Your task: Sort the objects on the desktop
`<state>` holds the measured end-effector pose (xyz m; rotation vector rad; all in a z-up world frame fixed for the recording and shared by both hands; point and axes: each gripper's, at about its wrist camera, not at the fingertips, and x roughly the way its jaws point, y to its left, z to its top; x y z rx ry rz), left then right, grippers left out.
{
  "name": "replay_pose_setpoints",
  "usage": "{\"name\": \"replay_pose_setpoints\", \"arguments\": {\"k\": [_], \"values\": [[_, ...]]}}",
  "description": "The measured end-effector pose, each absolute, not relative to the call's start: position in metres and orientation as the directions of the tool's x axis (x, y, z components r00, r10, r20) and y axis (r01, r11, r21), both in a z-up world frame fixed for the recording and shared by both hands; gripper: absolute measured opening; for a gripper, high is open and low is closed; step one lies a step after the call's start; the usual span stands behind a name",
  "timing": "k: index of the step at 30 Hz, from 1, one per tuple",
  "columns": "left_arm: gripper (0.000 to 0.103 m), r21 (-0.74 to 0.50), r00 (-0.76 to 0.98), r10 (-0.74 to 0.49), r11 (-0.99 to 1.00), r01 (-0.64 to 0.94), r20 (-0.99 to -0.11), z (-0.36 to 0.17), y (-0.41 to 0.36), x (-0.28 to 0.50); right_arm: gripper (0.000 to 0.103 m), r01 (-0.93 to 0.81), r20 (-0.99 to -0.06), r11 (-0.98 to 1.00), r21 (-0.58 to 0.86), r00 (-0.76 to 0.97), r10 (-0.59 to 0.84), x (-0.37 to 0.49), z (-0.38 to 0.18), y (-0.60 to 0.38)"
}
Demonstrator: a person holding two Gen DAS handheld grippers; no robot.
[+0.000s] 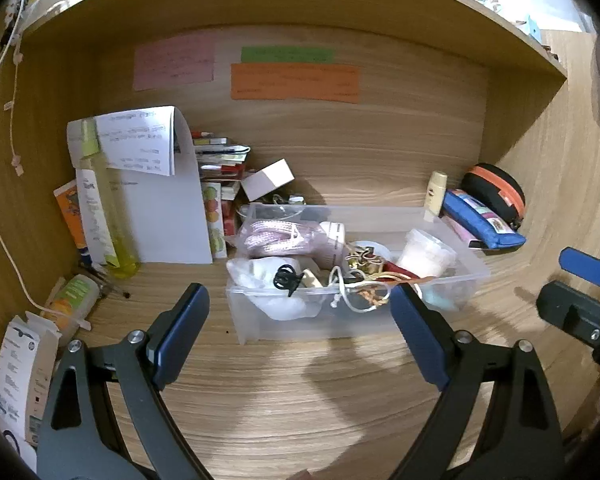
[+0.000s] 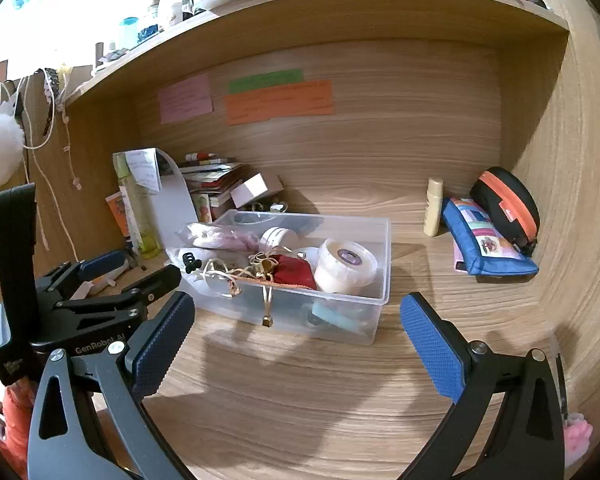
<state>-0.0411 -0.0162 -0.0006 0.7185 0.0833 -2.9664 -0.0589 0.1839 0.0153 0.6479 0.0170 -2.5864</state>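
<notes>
A clear plastic bin (image 1: 260, 320) (image 2: 380, 240) stands mid-desk, holding a pink cord bundle (image 1: 272, 236), a white round tub (image 1: 424, 256) (image 2: 346, 266), a black hair claw (image 1: 286, 278), a red pouch (image 2: 294, 272) and tangled cords. My left gripper (image 1: 300, 312) is open and empty just in front of the bin. My right gripper (image 2: 296, 320) is open and empty in front of the bin, to the right of the left one. A blue pencil case (image 1: 480, 220) (image 2: 484, 248), a black-orange round case (image 1: 496, 188) (image 2: 508, 200) and a cream tube (image 1: 436, 192) (image 2: 434, 206) sit back right.
At back left lean papers (image 1: 160, 200), a yellow bottle (image 1: 116, 220), stacked books (image 1: 220, 160) and a white box (image 1: 268, 178). A small carton (image 1: 24, 376) and a green-labelled bottle (image 1: 72, 300) lie at left. Sticky notes (image 1: 292, 80) hang on the back wall.
</notes>
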Motion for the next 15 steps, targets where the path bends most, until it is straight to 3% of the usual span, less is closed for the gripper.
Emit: {"name": "replay_pose_setpoints", "arguments": {"k": [15], "values": [[0.093, -0.014, -0.892, -0.065, -0.997, 0.080, -0.447, 0.0009, -0.0081, -0.0368, 0.103, 0.456, -0.445, -0.885, 0.096, -0.775, -0.448, -0.0556, 0.0161, 0.1822]]}}
